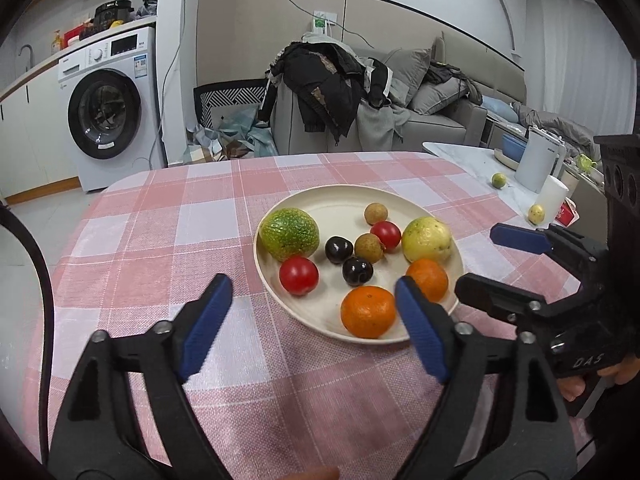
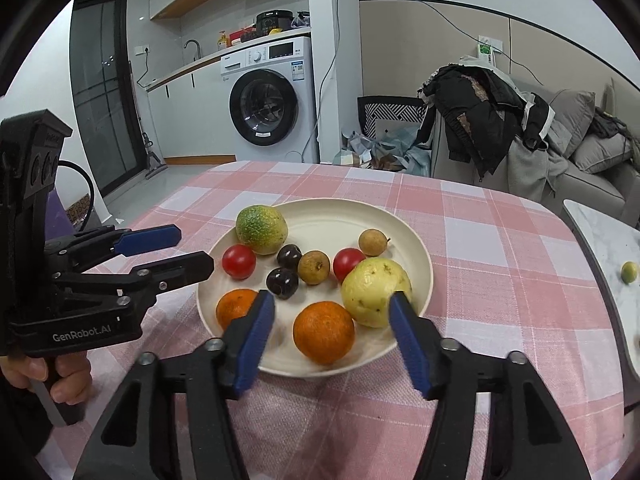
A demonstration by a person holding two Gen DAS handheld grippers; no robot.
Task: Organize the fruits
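A cream plate on the pink checked tablecloth holds a bumpy green fruit, a pale yellow fruit, two oranges, two red tomatoes, two dark plums and two brown longans. My left gripper is open over the plate's near left rim, with a tomato and an orange just beyond its tips. My right gripper is open at the plate's near edge. An orange lies between its fingers, untouched; the right tip is close to the yellow fruit. Each gripper appears from the side in the other's view, left and right.
A marble side table at the right carries a white kettle, a white cup and two small loose fruits. Beyond the table are a sofa heaped with clothes and a washing machine.
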